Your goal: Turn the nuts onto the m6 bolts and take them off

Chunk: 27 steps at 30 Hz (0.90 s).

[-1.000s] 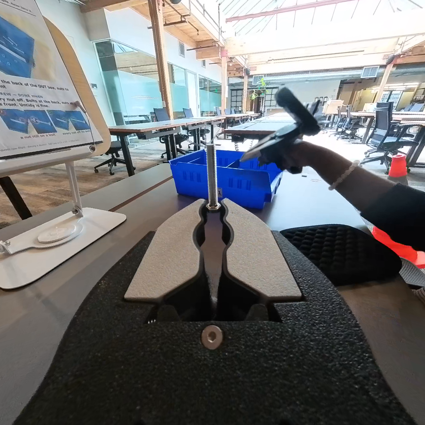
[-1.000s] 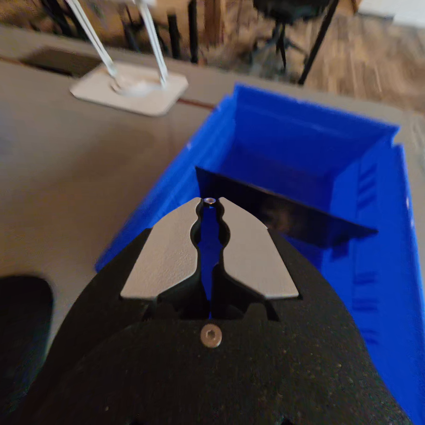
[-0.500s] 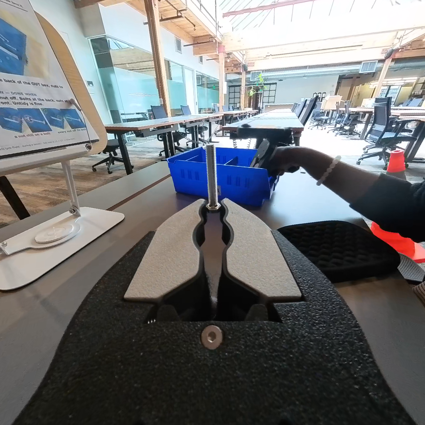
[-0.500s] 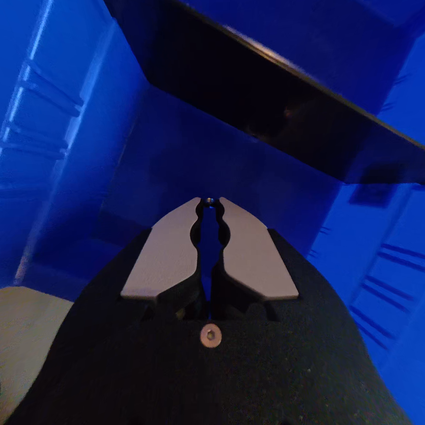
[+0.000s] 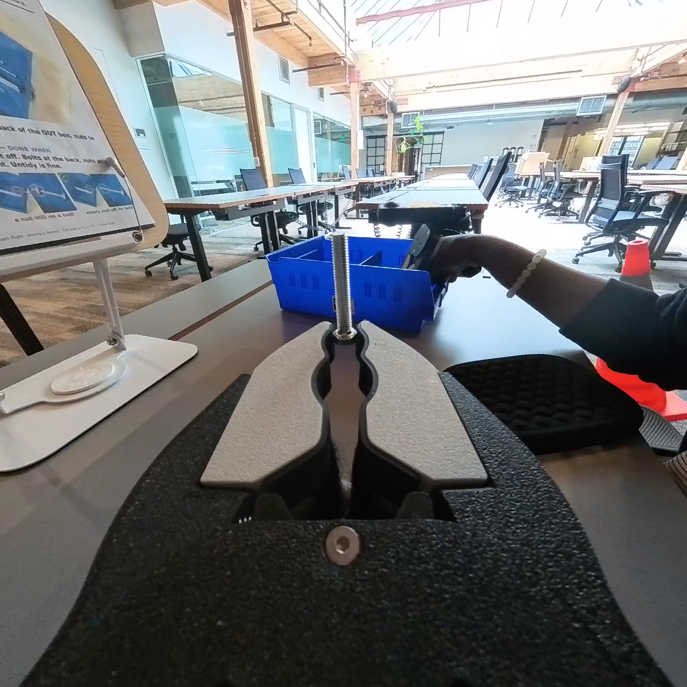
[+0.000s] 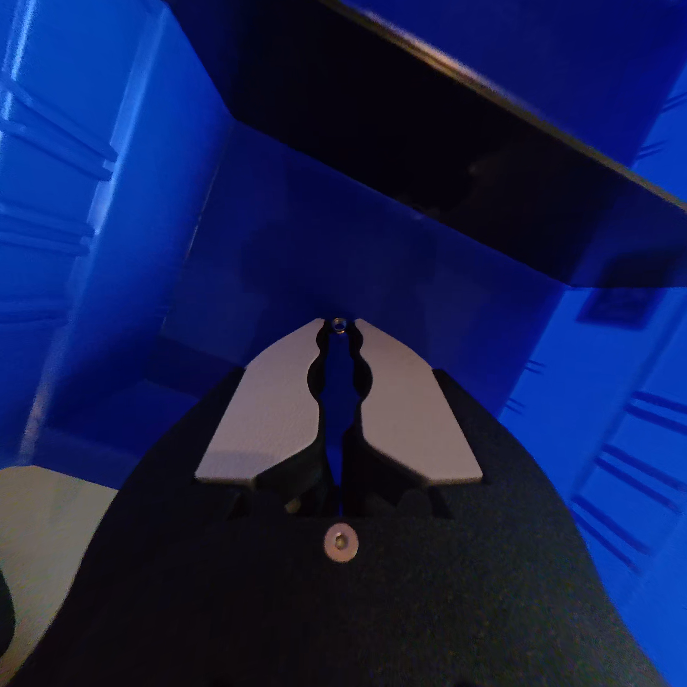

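The left gripper [image 5: 345,332] has its fingertips drawn in narrow around the hex head of a silver bolt [image 5: 342,282], both tips pressing on the head while the wider hollows behind them stay empty. The threaded shank stands upright, straight out of the tips, with nothing screwed on it along the visible length. Seen past the bolt, a blue bin [image 5: 357,293] sits on the dark table [image 5: 223,327], well apart from these fingers.

The right gripper [image 6: 339,327] is likewise nearly closed, its tips pinching a small metal nut [image 6: 338,326] whose round hole faces the camera. The nut is at the very ends of the fingers, and the gap behind it shows only blue. This gripper is lowered inside the bin [image 6: 111,260], close to the blue floor and walls; a black divider [image 6: 446,148] crosses the bin above the fingertips, so the nut is on the near side of it. The floor of that compartment around the tips looks bare, though it is dim. In the left wrist view a hand [image 5: 461,256] holds this gripper tipped down into the right end of the bin.

Further out, a white stand [image 5: 93,368] with an instruction sheet is on the table's left, a black pad [image 5: 550,401] on its right, and an orange cone [image 5: 636,256] on the floor beyond
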Motion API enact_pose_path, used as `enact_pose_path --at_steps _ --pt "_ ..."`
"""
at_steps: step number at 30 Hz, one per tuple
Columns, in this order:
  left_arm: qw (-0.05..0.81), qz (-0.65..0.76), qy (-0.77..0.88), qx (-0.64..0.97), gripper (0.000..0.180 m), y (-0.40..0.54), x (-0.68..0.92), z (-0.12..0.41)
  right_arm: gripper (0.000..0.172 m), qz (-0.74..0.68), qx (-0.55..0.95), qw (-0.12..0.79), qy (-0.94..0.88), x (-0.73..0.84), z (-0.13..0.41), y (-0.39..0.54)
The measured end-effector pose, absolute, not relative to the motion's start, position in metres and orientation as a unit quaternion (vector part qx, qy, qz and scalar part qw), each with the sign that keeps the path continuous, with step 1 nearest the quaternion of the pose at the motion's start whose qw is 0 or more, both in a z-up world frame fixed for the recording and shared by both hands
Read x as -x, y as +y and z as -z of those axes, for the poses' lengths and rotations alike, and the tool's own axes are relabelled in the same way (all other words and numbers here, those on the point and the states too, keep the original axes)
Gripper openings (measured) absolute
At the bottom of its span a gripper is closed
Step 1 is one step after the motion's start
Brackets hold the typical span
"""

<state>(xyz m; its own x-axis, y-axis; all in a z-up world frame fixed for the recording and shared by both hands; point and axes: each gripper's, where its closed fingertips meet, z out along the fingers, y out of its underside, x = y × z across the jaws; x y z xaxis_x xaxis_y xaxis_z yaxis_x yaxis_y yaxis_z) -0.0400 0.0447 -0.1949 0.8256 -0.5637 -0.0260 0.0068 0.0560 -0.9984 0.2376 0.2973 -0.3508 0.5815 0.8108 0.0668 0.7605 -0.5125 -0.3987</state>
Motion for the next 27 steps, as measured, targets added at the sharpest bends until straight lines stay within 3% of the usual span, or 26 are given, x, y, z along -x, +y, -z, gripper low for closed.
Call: enact_pose_path --at_steps 4,10,17,22,27 --pt "0.695 0.204 0.214 0.655 0.009 0.044 0.04 0.194 0.011 -0.068 0.87 0.2 -0.446 -0.238 0.35 0.298" --pt "0.695 0.204 0.215 0.655 0.009 0.044 0.039 0.194 0.026 -0.067 0.873 0.211 -0.435 -0.241 0.344 0.299" --pt "0.692 0.201 0.223 0.657 0.009 0.044 0.035 0.196 0.055 -0.08 0.849 0.339 -0.396 -0.229 0.277 0.3" --pt "0.691 0.2 0.226 0.657 0.009 0.044 0.034 0.196 0.057 -0.254 0.716 0.474 -0.445 -0.145 0.189 0.238" --pt "0.69 0.199 0.234 0.655 0.01 0.043 0.031 0.196 0.052 -0.419 0.526 0.478 -0.565 -0.055 0.145 0.121"
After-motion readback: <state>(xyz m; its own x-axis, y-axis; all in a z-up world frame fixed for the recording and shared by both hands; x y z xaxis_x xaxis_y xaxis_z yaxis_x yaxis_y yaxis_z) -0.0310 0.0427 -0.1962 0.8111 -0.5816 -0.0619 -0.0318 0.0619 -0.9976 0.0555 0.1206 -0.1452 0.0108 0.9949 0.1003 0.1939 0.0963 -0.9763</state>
